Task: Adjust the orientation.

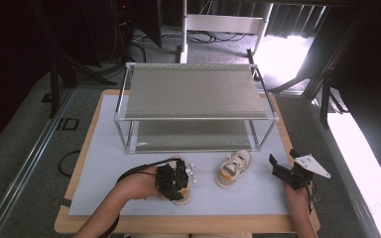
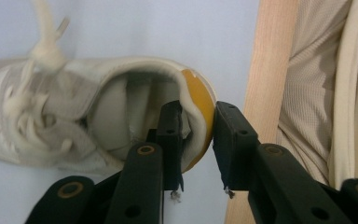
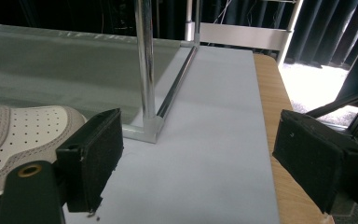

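Observation:
A white shoe with an orange heel lies on the pale mat, its laces to the left in the left gripper view. My left gripper straddles the heel: one jaw is inside the shoe's opening, the other against the orange back, and both pads touch it. In the high view this shoe is at the front middle, under my left gripper. A second matching shoe sits to its right. My right gripper is held open beside that shoe, with nothing between its jaws.
A two-level metal rack with grey shelves stands behind the shoes; its corner post rises just ahead of my right gripper. The wooden table edge borders the mat. A beige-clothed torso is close to the left gripper.

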{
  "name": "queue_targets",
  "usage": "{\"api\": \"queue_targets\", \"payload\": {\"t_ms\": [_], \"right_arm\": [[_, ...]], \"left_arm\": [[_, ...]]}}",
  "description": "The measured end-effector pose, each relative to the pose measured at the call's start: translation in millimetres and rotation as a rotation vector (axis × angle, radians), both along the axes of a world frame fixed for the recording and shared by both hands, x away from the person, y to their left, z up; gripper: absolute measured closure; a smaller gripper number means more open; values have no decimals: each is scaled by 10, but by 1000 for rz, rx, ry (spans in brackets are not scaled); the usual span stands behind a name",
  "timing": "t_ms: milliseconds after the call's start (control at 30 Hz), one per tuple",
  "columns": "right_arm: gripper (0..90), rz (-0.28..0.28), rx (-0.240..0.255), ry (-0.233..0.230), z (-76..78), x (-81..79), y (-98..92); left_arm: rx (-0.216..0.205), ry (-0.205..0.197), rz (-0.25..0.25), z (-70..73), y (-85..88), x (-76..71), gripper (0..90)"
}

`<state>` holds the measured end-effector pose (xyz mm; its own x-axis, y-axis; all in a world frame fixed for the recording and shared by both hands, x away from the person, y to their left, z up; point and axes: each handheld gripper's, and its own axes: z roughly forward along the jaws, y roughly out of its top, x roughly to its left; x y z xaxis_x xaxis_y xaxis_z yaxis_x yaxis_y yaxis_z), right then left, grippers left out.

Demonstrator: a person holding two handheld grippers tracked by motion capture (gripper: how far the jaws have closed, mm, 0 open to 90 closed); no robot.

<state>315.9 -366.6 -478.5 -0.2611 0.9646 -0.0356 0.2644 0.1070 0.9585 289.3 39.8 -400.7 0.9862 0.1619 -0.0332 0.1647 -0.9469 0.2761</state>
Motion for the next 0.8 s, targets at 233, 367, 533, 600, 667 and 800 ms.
{"api": "queue_targets", "payload": {"t_ms": [233, 367, 533, 600, 667, 800], "right_arm": [[152, 7, -6, 6, 1, 3, 3], [129, 31, 27, 45, 9, 29, -27], [138, 93, 47, 125, 28, 73, -35], [163, 124, 50, 161, 63, 78, -13], [213, 155, 65, 191, 122, 79, 12], [235, 211, 87, 210, 271, 59, 71]], "left_arm": [[-32, 27, 101, -109, 4, 34, 569], [-57, 43, 115, -138, 34, 54, 549], [-49, 41, 110, -135, 23, 53, 548], [-43, 47, 109, -133, 14, 63, 548], [-33, 49, 102, -128, 7, 70, 548], [-30, 49, 99, -126, 3, 74, 548]]}}
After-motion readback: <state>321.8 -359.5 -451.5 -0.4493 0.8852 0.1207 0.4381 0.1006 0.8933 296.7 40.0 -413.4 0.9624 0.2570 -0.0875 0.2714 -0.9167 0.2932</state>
